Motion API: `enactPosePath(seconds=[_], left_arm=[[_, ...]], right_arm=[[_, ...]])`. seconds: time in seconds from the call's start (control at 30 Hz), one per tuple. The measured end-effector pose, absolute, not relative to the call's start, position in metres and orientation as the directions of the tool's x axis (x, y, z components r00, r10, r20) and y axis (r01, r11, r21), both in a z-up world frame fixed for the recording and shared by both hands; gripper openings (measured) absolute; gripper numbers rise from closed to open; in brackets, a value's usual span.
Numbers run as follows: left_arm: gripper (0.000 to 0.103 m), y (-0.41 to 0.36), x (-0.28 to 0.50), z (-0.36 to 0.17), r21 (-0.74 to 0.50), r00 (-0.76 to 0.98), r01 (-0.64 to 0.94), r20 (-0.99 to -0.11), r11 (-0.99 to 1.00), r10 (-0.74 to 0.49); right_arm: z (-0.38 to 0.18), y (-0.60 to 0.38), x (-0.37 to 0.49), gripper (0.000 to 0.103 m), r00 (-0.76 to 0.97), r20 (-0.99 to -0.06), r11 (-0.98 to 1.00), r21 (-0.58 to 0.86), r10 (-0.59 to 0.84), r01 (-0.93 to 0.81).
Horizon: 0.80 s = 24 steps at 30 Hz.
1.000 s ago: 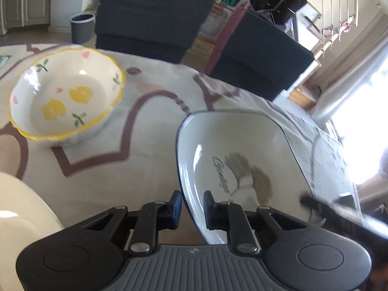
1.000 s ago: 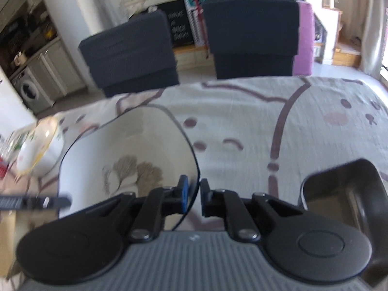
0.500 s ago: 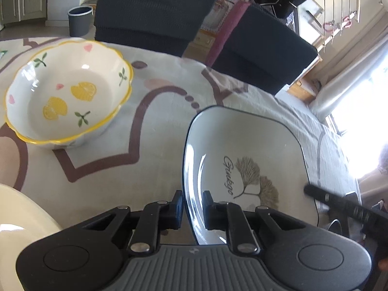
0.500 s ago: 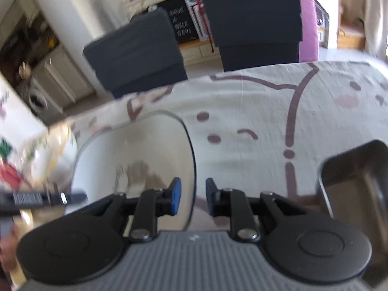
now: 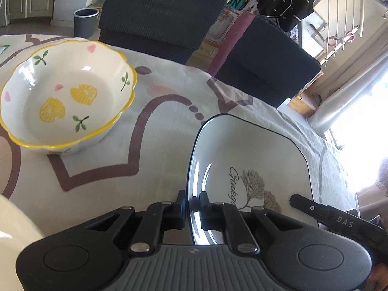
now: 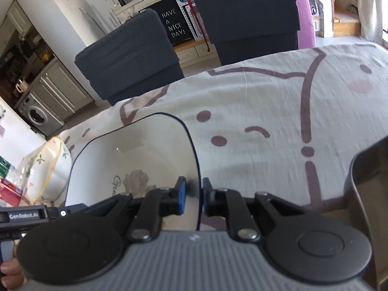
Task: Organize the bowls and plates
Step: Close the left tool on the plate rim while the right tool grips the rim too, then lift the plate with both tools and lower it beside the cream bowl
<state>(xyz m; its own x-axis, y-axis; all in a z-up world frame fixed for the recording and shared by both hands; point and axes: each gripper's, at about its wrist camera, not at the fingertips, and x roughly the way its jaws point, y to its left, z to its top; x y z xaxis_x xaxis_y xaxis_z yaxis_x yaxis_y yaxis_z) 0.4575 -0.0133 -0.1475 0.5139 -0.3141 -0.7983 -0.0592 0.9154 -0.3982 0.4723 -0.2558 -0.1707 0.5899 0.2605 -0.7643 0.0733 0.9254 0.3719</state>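
Pinches the left rim of a white rounded-square ceramic plate (image 5: pixel 254 150) with a thin dark edge between the pads of the left gripper (image 5: pixel 192 208), one pad on the upper face and one underneath. Has just been drawing those jaws closer together, with the rim between them. Clamps the opposite rim of the same plate (image 6: pixel 135 150) in the right gripper (image 6: pixel 194 194), its blue-faced pad lying on the glossy upper face and the other pad against the outer edge. Has just been narrowing these jaws too, again with the rim between them. Carries a brown leaf print and cursive lettering on the plate's face, close to the left gripper. Keeps the plate over the desk (image 5: pixel 145 165), which wears a pale cloth with mauve lines and dots; cannot tell whether its underside touches the cloth. Leaves a white scalloped ceramic bowl (image 5: pixel 65 97) with a yellow rim, lemon and leaf motifs upright on the cloth to the plate's left, apart from it. Shows part of a dark metal tray (image 6: pixel 368 177) at the right edge of the right wrist view, and two dark fabric-covered chairs (image 5: pixel 157 12) beyond the far edge of the desk.
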Motion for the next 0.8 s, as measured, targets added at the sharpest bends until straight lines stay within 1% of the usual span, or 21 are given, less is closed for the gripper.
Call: enactPosePath(seconds=[0.1,0.23,0.37,0.6,0.8], left_arm=[[0.012,-0.017,0.455,-0.144,-0.372,0.531,-0.040,-0.794,0.928,-0.295],[0.013,-0.028,0.446,-0.121,-0.315,0.571,0.047,-0.770,0.948,-0.285],[0.013,-0.032,0.432,-0.087,-0.314,0.615,0.097,-0.727,0.944,-0.305],[0.013,-0.025,0.386,-0.030,-0.333,0.664,0.134,-0.669,0.934,-0.334],[0.013,-0.003,0.324,0.001,-0.344,0.681,0.124,-0.652,0.931,-0.332]], right_arm=[[-0.171,-0.259,0.469,0.014,0.596,-0.756,0.917,0.391,0.271,0.078],[-0.158,-0.252,0.461,0.015,0.614,-0.755,0.949,0.315,0.230,0.032],[-0.125,-0.260,0.448,0.015,0.671,-0.706,0.946,0.324,0.227,0.021],[-0.062,-0.255,0.401,0.015,0.745,-0.632,0.959,0.282,0.215,-0.037],[-0.026,-0.244,0.343,0.014,0.761,-0.610,0.960,0.275,0.220,-0.056]])
